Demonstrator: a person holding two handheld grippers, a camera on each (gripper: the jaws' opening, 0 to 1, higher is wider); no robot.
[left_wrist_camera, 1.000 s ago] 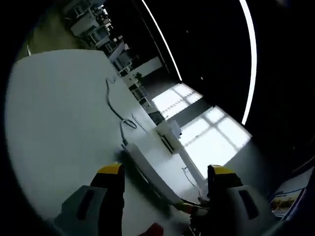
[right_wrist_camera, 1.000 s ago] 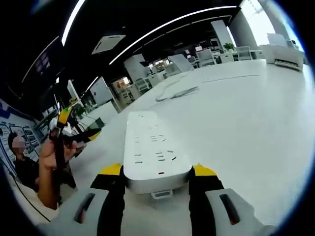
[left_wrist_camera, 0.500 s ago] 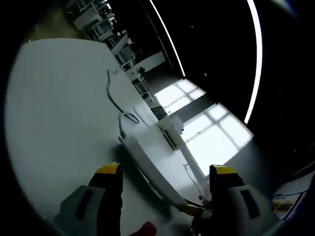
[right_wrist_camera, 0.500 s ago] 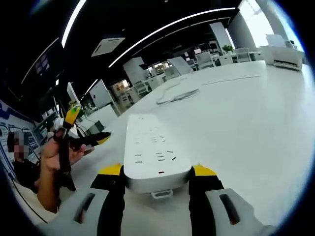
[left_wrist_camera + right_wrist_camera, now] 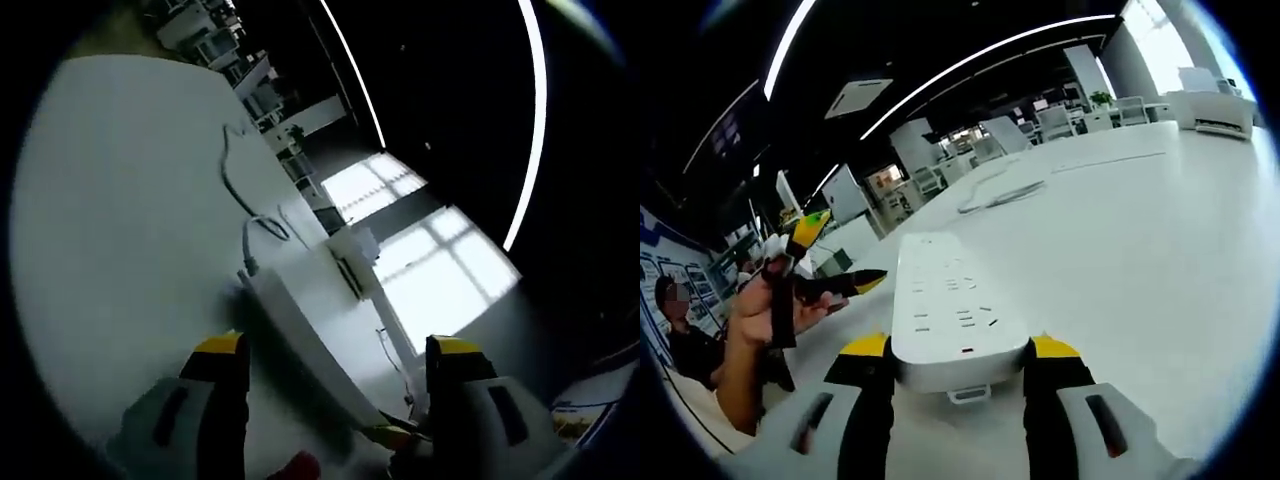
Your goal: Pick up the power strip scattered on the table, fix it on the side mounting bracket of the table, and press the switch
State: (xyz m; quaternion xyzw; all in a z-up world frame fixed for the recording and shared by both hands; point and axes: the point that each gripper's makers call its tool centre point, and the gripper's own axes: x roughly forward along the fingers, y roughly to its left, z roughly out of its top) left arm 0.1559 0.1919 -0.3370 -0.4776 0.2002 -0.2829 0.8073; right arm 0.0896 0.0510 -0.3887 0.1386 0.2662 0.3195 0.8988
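White plastic, the power strip (image 5: 952, 310) sits clamped at its near end between the right gripper (image 5: 958, 350)'s yellow-tipped jaws, its length running ahead over the tabletop (image 5: 1160, 250). The left gripper (image 5: 335, 350) stands spread wide, holding nothing, with the strip and its cable (image 5: 235, 190) just ahead. To mount it well, keep the strip level and the squeeze firm while carrying it toward the table's side.

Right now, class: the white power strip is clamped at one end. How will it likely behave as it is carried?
The power strip looks like a stiff plastic bar, so it should not sag. Held at one end by the right tool, it may lever downward. Its cable trails loose and will probably drag.
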